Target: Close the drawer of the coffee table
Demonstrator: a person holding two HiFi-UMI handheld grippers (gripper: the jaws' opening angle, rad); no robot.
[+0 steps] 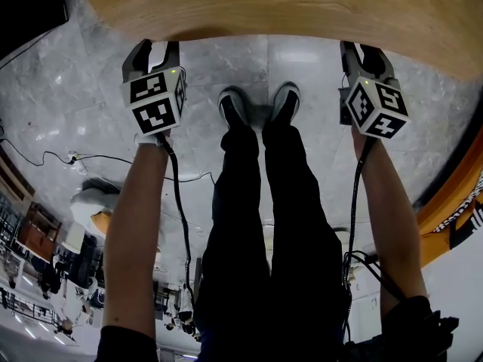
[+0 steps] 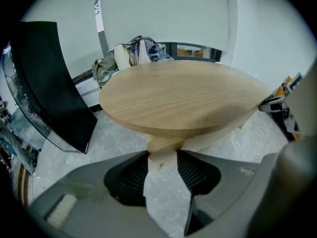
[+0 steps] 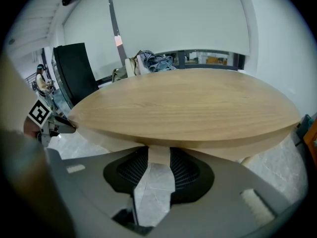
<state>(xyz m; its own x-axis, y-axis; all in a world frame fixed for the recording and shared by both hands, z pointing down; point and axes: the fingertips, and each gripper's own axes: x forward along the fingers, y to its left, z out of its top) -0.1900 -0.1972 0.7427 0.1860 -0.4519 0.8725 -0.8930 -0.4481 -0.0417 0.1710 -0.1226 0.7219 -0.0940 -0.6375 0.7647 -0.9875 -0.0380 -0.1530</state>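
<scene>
Coffee table [image 2: 183, 95] — round, pale wood

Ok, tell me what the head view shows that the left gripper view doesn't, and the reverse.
Head view only: the person's shoes and dark trousers, and the marker cube on the left gripper. Left gripper view only: the whole round top of the table, a black panel at left, a heap of bags behind. Both: the wooden table, the grey marble floor, and that gripper's jaws, apart.
</scene>
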